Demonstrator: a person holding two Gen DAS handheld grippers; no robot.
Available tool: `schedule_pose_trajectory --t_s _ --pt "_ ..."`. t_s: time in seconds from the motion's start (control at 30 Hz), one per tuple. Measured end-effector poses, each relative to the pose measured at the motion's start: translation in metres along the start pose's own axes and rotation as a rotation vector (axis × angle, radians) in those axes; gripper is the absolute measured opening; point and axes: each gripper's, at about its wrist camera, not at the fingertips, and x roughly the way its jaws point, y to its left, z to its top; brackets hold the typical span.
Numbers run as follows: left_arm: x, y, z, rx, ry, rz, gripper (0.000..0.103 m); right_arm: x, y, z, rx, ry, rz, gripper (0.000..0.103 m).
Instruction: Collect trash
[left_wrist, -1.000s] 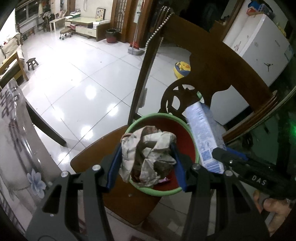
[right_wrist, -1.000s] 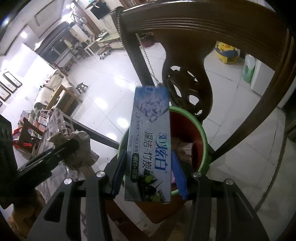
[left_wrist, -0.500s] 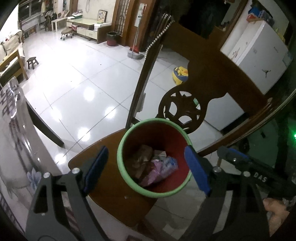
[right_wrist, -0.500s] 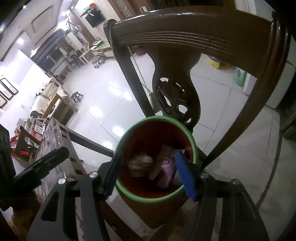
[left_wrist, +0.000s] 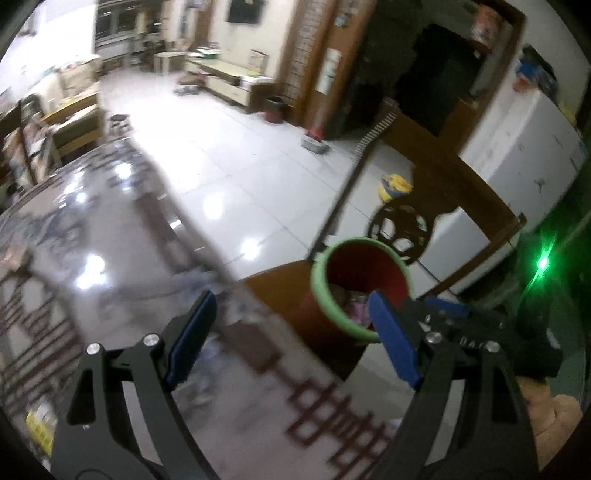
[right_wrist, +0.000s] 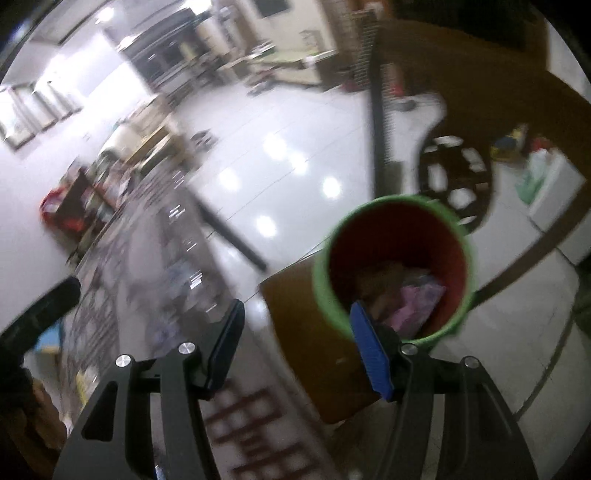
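Note:
A red bin with a green rim (left_wrist: 360, 266) stands on a wooden chair seat (left_wrist: 280, 288). It also shows in the right wrist view (right_wrist: 395, 266). Crumpled paper and a pink wrapper (right_wrist: 413, 299) lie inside it. My left gripper (left_wrist: 291, 339) is open and empty, above the glass table edge, left of the bin. My right gripper (right_wrist: 299, 350) is open and empty, just left of the bin. In the left wrist view the right gripper (left_wrist: 461, 328) shows at the right, near the bin. Both views are motion-blurred.
A glass-topped table with a red pattern (left_wrist: 110, 295) fills the lower left of both views. The carved chair back (left_wrist: 436, 184) rises behind the bin. A white fridge (left_wrist: 528, 140) stands at the right. A yellow toy (left_wrist: 395, 184) lies on the tiled floor.
Both grippers opened and dropped the crumpled paper and the toothpaste box into the bin. Both have since swung left and back over the table.

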Motion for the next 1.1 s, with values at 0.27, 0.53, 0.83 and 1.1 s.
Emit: schedule_pose_trajectory --t_s 0.27,0.53,0.83,1.1 --pt "-0.086 0.102 -0.040 -0.087 -0.059 0.159 0.082 0.027 0.148 -0.064 -0.309 0.140 0.159 0.059" --pt "-0.144 0.206 -0.101 -0.261 -0.059 0.309 0.082 0.053 0.248 -0.177 -0.647 0.378 0.210 0.077" --pt "-0.174 0.272 -0.149 -0.395 -0.046 0.367 0.082 0.084 0.263 -0.242 -0.807 0.423 0.009 0.044" --pt "-0.155 0.281 -0.164 -0.428 -0.001 0.315 0.082 0.095 0.252 -0.234 -0.688 0.414 -0.002 0.000"
